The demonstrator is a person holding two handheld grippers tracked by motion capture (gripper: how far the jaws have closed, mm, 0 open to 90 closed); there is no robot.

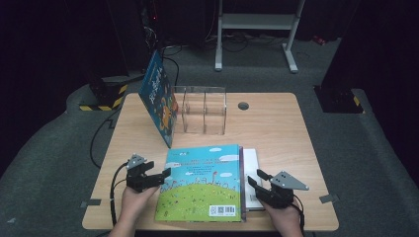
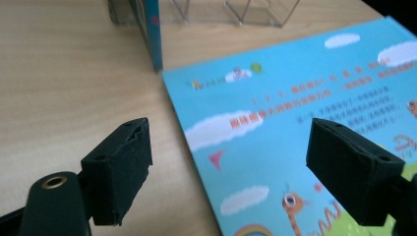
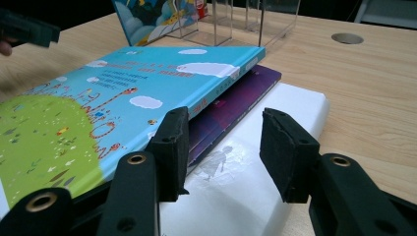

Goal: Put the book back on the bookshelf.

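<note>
A blue picture book (image 1: 203, 181) (image 2: 305, 123) (image 3: 123, 103) lies flat on top of a stack near the table's front edge. Under it sit a purple book (image 3: 236, 101) and a white book (image 1: 251, 163) (image 3: 255, 162). My left gripper (image 1: 150, 176) (image 2: 228, 172) is open at the blue book's left edge, one jaw over bare wood and the other over the cover. My right gripper (image 1: 258, 180) (image 3: 223, 147) is open at the stack's right side, its left jaw against the blue book's spine edge, with nothing clamped. Another blue book (image 1: 159, 96) (image 3: 147, 14) leans against a clear acrylic rack (image 1: 204, 110) (image 2: 246, 10) (image 3: 231, 19).
The wooden table (image 1: 276, 128) has a round cable grommet (image 1: 243, 105) (image 3: 347, 38) at the back right. Cables trail off the table's left side. A white desk frame (image 1: 257, 29) stands on the floor behind.
</note>
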